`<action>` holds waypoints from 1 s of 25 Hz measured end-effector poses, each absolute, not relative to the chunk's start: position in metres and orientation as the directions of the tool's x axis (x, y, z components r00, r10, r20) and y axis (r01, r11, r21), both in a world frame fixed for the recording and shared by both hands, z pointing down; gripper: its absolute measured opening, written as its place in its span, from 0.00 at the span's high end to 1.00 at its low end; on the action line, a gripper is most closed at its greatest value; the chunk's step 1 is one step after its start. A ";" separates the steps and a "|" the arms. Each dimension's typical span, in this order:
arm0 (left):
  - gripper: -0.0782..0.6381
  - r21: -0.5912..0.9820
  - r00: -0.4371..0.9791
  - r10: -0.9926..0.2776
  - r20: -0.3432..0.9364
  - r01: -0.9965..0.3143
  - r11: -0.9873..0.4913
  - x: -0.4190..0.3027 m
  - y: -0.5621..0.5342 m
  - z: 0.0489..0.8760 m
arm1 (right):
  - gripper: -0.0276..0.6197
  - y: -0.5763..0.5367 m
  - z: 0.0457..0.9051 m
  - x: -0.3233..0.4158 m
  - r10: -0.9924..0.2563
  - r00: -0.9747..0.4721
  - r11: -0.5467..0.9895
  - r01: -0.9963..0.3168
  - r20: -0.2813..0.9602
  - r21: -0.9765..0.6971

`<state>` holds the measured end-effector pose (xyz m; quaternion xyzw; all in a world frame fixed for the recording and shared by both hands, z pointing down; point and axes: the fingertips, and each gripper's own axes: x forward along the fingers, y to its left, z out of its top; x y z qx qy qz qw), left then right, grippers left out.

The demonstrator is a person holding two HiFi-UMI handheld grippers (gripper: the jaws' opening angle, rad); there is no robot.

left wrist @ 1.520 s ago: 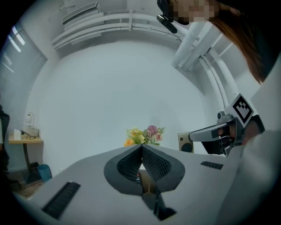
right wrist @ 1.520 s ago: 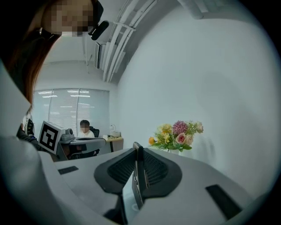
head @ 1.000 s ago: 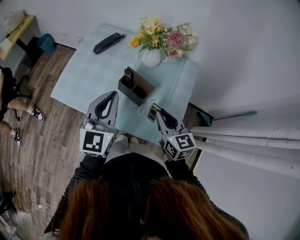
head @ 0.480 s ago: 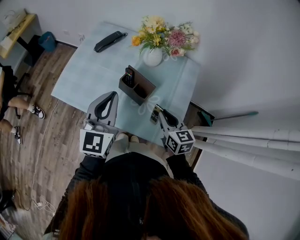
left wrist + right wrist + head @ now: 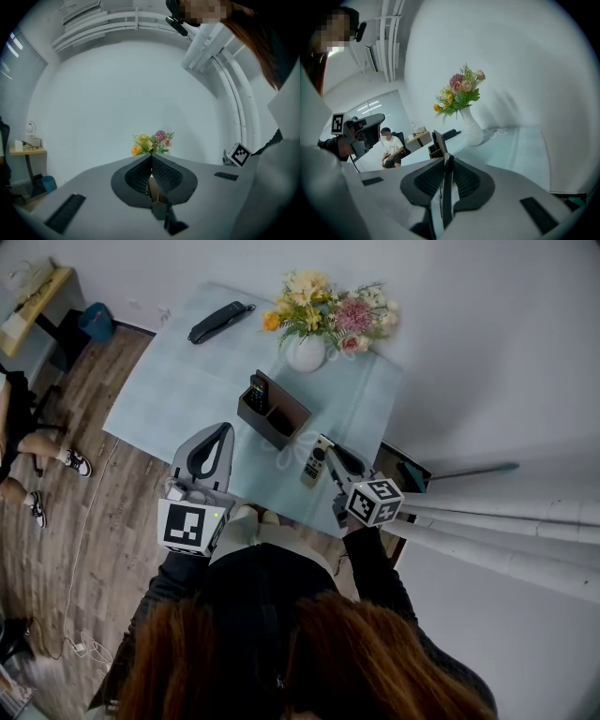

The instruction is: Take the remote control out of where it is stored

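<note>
Looks like an office or meeting room to me: plain white walls, wood-look floor (image 5: pixel 94 521), pale table (image 5: pixel 169 390) with a flower vase (image 5: pixel 303 354), a seated person (image 5: pixel 392 149) by a side desk (image 5: pixel 418 137)

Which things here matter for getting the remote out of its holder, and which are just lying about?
For the job:
- slim silver remote control, clamped in the right gripper
- dark brown two-compartment holder box, a black remote standing in it

Just lying about:
- white vase of mixed flowers
- long black object at the pale blue table's far side
</note>
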<state>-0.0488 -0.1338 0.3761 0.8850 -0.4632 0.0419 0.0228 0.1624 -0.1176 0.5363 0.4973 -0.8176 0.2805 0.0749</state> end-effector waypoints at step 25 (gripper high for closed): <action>0.88 -0.016 0.544 -0.831 0.116 -0.836 -0.549 -0.055 -0.132 0.379 | 0.93 -0.132 0.634 0.198 -0.721 -0.409 0.285 -0.911 0.559 -0.298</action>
